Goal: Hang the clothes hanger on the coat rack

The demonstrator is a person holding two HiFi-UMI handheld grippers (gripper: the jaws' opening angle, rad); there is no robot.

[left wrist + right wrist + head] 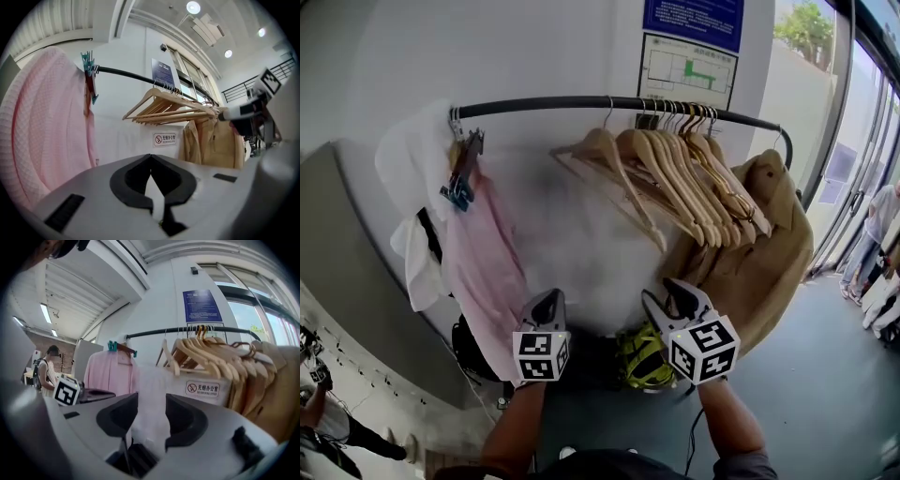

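The coat rack (581,101) runs across the top, from 10 o'clock to 2 o'clock. One clothes hanger (609,150) hooks on its bar near 12 o'clock, just left of a bunch of wooden hangers (694,169). A blurry white cloth (572,234) hangs down below it, in the middle.

The right gripper (672,302) sits near 5 o'clock. Its fingers grasp the white cloth, which fills the gap between them. The left gripper (546,305) sits near 7 o'clock, with its tips pressed together. I cannot tell if any cloth is caught there.

A pink shirt (478,253) hangs at 9 o'clock and a tan coat (769,244) at 3 o'clock.
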